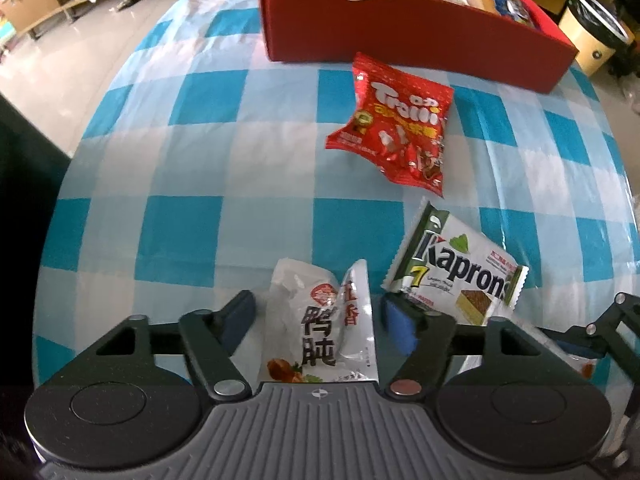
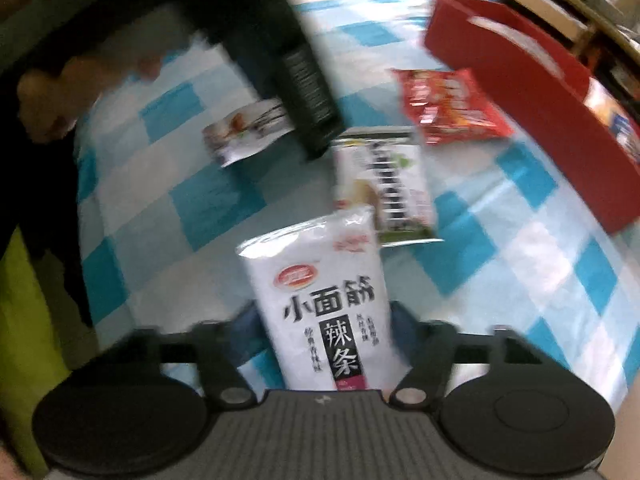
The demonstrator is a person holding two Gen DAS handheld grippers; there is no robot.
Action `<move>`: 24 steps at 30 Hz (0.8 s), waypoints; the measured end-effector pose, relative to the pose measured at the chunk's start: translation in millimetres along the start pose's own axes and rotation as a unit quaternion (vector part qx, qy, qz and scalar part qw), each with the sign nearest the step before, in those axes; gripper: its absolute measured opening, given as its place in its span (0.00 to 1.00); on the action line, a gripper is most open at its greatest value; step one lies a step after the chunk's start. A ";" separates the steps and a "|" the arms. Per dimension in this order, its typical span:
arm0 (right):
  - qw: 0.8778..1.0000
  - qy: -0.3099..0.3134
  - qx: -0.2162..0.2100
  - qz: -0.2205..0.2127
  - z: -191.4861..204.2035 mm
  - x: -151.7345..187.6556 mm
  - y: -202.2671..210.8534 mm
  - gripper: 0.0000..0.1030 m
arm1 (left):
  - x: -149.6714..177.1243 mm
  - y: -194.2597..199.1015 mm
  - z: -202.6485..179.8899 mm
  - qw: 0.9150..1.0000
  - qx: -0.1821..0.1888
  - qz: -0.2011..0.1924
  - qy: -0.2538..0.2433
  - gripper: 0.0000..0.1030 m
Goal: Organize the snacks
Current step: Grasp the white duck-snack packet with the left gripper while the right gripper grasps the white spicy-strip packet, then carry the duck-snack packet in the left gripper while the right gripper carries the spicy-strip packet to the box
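Snacks here are all thin foil or plastic sachets, so I judge them light, soft, crinkly and slippery, best pinched across the flat body or a sealed edge, not squeezed hard. The left gripper (image 1: 316, 314) stands wide open, its blue pads either side of a white duck-gizzard packet (image 1: 320, 320) that they do not yet press. The right gripper (image 2: 324, 320) has a white spicy-strip packet (image 2: 320, 300) between its fingers; blur hides whether the pads truly clamp it, so I cannot tell. On the table lie a red Trolli bag (image 1: 396, 124), just before the red box (image 1: 400, 36), and a green-and-white Kapron wafer pack (image 1: 456, 268) nearer the grippers. The box already holds several packets. The blue-and-white checked tablecloth (image 1: 200, 160) looks glossy, so packets may slide when nudged. Beyond the table are a pale floor, low wooden shelving (image 1: 60, 0) and a bin (image 1: 596, 40).
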State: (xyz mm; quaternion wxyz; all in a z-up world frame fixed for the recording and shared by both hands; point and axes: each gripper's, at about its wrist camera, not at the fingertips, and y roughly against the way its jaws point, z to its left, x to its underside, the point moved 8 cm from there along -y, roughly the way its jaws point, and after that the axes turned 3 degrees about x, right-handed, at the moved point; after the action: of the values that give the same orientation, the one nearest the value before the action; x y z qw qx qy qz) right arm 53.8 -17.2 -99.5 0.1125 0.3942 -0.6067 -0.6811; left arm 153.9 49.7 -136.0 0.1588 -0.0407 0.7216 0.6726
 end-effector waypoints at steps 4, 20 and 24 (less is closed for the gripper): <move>0.998 -0.053 -0.017 -0.009 -13.8 2.2 5.2 0.48 | -2.6 -3.2 -1.1 1.000 0.000 0.000 -0.002 0.83; 0.973 -0.202 -0.029 -0.110 -51.5 -18.1 45.5 0.47 | -23.5 36.0 2.5 0.997 0.056 -0.050 0.036 0.58; 0.968 -0.218 -0.013 -0.125 -69.3 -27.0 48.0 0.47 | -31.8 42.9 -2.4 0.996 0.051 -0.065 0.034 0.58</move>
State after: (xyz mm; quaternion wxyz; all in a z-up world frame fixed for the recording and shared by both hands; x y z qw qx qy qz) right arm 102.7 -62.7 -41.5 -0.1039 0.3074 -0.5534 -0.7671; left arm 171.9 46.3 -85.8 0.1793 -0.1021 0.7558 0.6215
